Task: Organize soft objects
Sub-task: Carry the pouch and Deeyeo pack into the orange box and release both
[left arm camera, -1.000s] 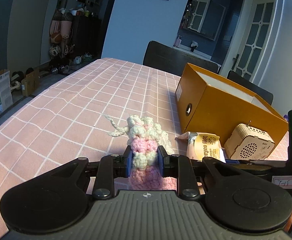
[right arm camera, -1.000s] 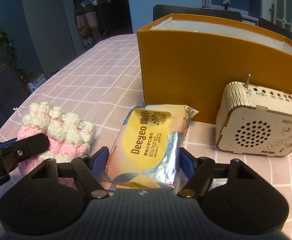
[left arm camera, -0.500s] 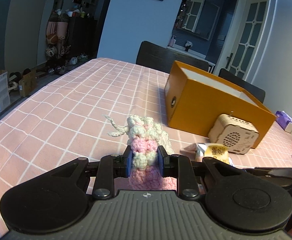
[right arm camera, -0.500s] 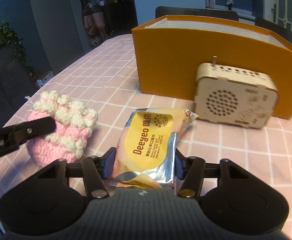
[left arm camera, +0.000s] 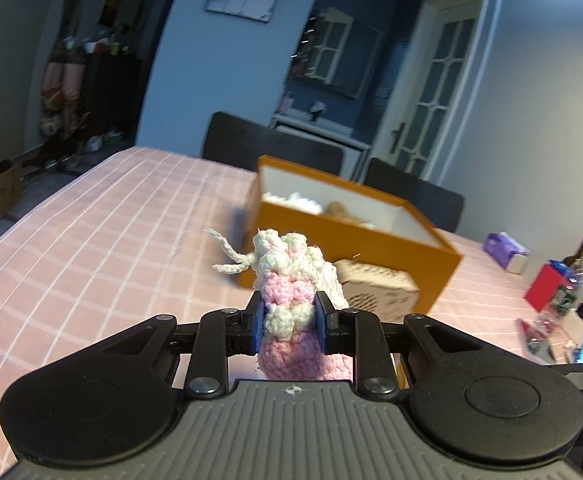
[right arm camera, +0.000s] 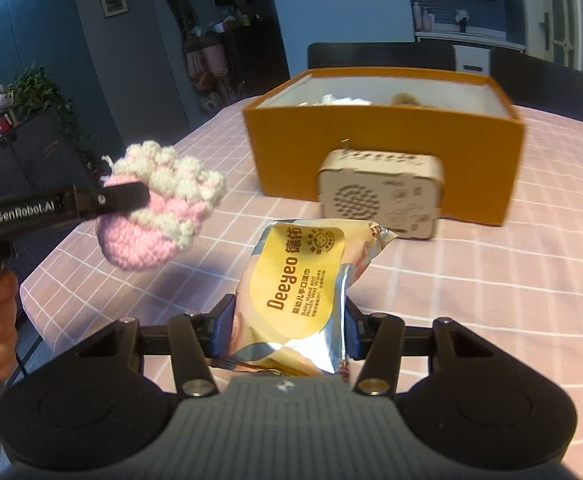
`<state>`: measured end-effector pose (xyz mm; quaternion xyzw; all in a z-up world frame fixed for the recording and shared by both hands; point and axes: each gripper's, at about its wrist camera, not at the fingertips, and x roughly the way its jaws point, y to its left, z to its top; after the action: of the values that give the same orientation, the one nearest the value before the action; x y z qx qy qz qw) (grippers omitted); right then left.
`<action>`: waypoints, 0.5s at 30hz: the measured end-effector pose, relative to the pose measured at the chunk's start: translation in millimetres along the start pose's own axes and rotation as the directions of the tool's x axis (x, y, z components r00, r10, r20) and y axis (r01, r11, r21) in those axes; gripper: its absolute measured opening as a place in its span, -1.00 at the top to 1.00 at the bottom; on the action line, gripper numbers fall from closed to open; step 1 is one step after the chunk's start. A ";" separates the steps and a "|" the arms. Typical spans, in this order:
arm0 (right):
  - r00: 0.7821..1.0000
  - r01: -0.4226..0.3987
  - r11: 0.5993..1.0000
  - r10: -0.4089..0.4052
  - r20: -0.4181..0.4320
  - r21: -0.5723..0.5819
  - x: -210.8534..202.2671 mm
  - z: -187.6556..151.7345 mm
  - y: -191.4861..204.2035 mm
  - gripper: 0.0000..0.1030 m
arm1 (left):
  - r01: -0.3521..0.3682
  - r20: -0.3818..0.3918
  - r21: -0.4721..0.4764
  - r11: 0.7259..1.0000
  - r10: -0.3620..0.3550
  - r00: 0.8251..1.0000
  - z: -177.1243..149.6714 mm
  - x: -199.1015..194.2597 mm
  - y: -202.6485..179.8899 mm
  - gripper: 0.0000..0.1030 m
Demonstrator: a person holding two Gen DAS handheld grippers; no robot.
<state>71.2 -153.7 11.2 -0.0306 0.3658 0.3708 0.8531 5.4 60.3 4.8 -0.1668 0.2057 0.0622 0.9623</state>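
Carry step: left gripper fingers clamp the crochet pouch, right gripper fingers just closed on wipes pack, both off bench; next, over orange box & release

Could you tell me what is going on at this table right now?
A person holds a pair of tongs in each hand. The left tongs grip a pink and white crochet piece; the right tongs, just closing, hold a pack of wet wipes. Both are lifted before the open orange box.
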 end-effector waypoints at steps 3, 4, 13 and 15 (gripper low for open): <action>1.000 0.019 1.000 -0.019 0.003 -0.018 -18.9 10.1 -10.9 -0.02 | 0.046 0.008 0.036 0.998 -0.046 0.999 13.5 1.6 -12.0 0.45; 1.000 0.026 0.999 -0.026 0.002 -0.023 -24.6 15.2 -15.0 -0.02 | 0.060 0.009 0.047 0.997 -0.061 0.998 18.4 2.9 -15.3 0.46; 0.997 0.081 0.994 -0.081 -0.003 -0.069 -62.0 78.5 -38.9 -0.02 | 0.188 -0.003 0.163 0.969 -0.190 0.982 65.2 17.0 -48.9 0.45; 0.996 0.090 0.992 -0.090 0.002 -0.086 -65.0 94.9 -40.8 -0.02 | 0.211 -0.008 0.180 0.961 -0.213 0.977 75.7 22.3 -55.5 0.45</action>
<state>125.2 -192.1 113.6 -0.0844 0.3485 0.3474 0.8665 64.4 35.7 77.0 -0.0997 0.1861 -0.0590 0.9757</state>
